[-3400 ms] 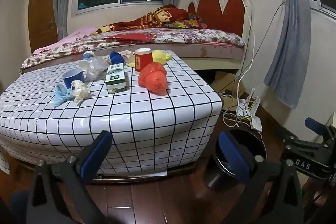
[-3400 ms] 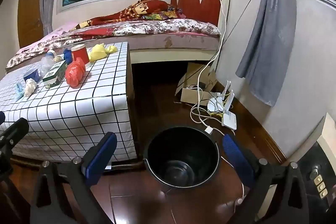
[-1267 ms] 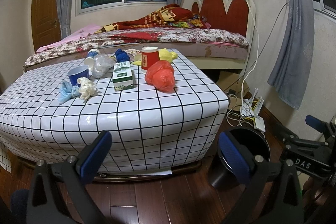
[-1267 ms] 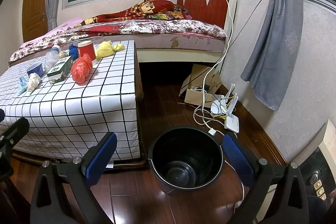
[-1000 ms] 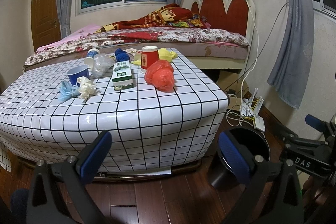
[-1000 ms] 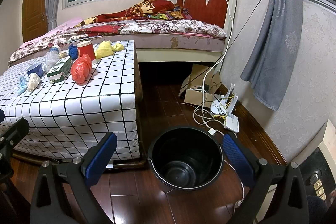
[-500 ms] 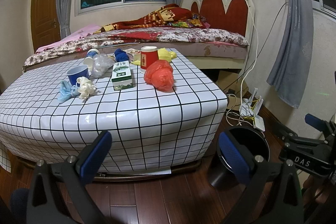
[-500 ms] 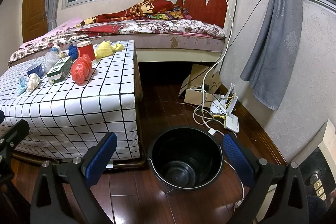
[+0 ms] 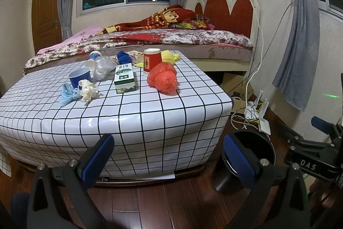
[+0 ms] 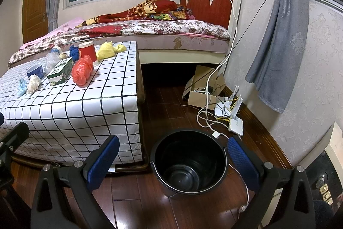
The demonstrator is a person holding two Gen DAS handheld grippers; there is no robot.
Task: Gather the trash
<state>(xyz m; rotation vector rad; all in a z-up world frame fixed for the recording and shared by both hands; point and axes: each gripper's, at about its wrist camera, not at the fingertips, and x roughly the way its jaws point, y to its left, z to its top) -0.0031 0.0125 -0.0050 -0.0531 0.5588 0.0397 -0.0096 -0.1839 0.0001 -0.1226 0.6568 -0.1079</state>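
Both grippers hang low over the dark wood floor with their blue-padded fingers spread wide and nothing between them — the left gripper faces the side of the table draped in a white black-gridded cloth, and the right gripper frames the black bucket that stands upright and empty on the floor just beside the table's corner. The trash sits on the tabletop, well apart from either gripper: a crumpled red plastic bag nearest the bucket side, a green-and-white carton lying flat beside it, a red paper cup behind the bag, a yellow wad behind that, a blue cup, a cream wad touching a pale blue wad, a clear crushed bag and a dark blue wad. A bed runs behind the table.
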